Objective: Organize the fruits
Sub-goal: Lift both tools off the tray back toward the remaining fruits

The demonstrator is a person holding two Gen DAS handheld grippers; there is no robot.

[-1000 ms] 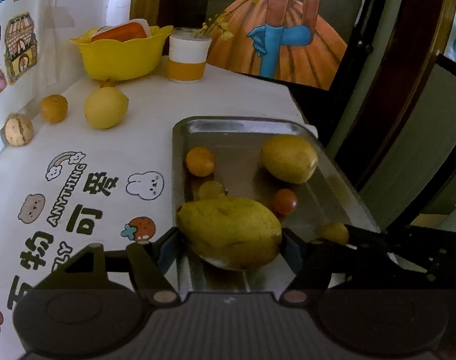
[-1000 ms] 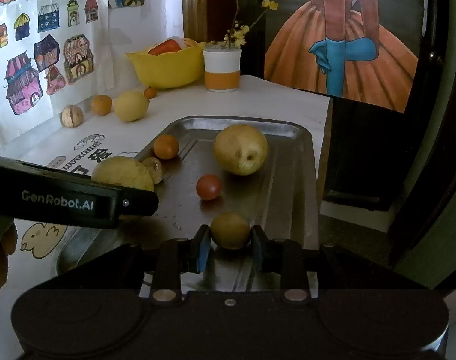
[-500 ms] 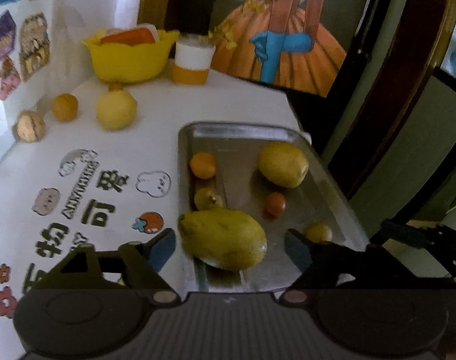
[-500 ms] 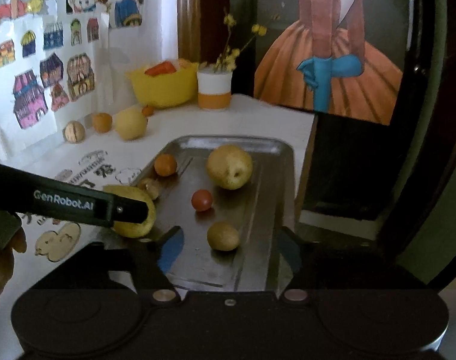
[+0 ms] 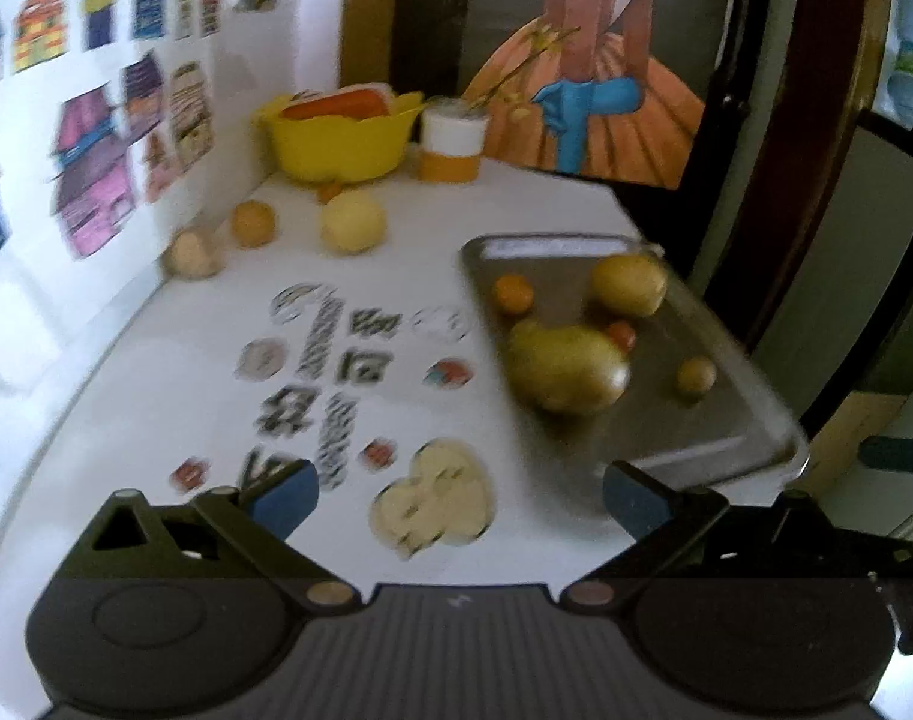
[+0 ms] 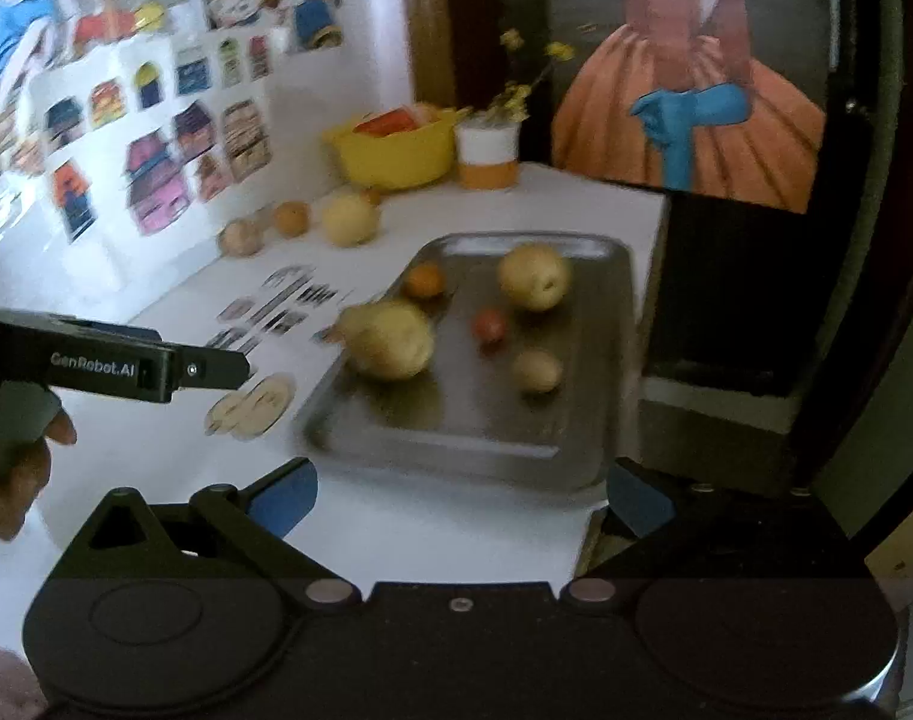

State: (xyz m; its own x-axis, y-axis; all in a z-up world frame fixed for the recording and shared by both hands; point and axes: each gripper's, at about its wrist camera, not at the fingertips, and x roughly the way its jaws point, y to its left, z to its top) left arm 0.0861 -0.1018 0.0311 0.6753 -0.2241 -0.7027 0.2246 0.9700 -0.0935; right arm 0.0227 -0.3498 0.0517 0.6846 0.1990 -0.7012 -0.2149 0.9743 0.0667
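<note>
The near strip of the white table in front of the metal tray lies bare, giving open passage to both wide-open grippers. On the tray, the large mango blocks the near left side, with a small brown fruit, a red fruit, an orange and a pear dotted beyond; the near right corner is free. Far left, loose fruit, a yellow bowl and a cup crowd the wall.

White-and-orange cup with yellow sprigs, beside cartoon house stickers and an orange-skirted figure painting.
</note>
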